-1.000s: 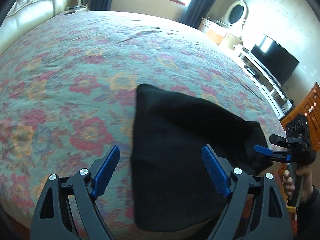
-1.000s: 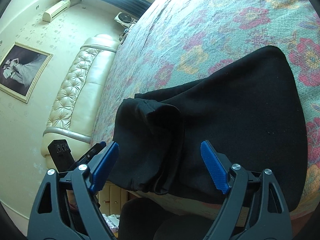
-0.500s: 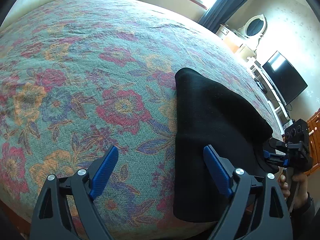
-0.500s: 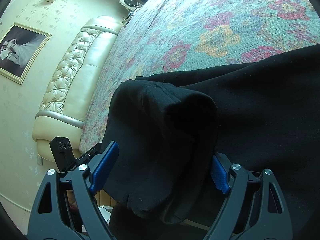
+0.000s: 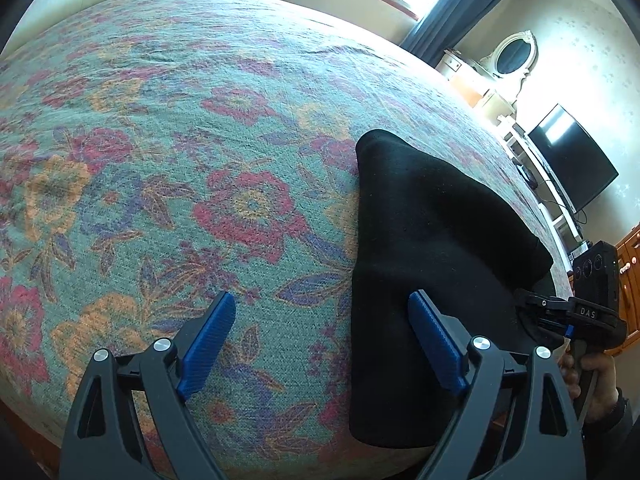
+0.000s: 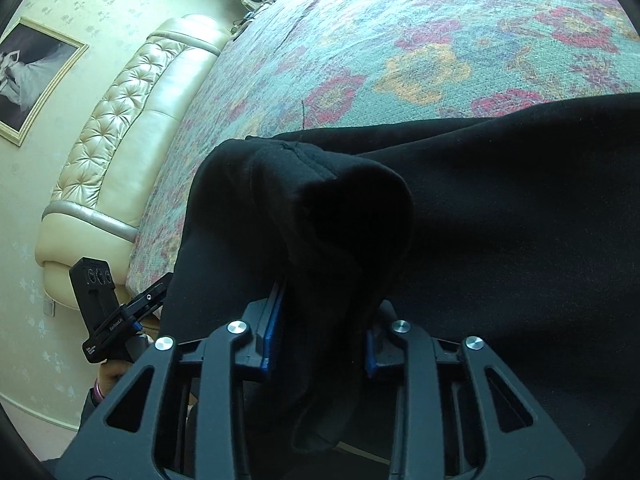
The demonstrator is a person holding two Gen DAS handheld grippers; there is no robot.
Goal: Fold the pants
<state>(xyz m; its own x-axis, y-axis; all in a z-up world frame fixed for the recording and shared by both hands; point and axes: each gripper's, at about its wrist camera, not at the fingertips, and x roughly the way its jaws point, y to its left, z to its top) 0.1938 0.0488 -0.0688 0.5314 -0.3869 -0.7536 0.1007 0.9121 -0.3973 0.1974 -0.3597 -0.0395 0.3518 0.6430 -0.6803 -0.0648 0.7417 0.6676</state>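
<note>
Black pants lie folded on the floral bedspread near the bed's front right edge. My left gripper is open and empty, low over the bedspread, its right finger at the pants' left edge. My right gripper is shut on a bunched fold of the pants at their near edge. The right gripper also shows in the left wrist view at the pants' right side. The left gripper shows in the right wrist view, beyond the pants' far end.
The bed edge runs just below both grippers. A padded cream headboard stands at the bed's left end. A TV on a white stand, a dresser with an oval mirror and a wooden cabinet line the right wall.
My right gripper has closed on the bunched edge of the pants. My left gripper has shifted left, from over the pants to over the bare bedspread beside them.
</note>
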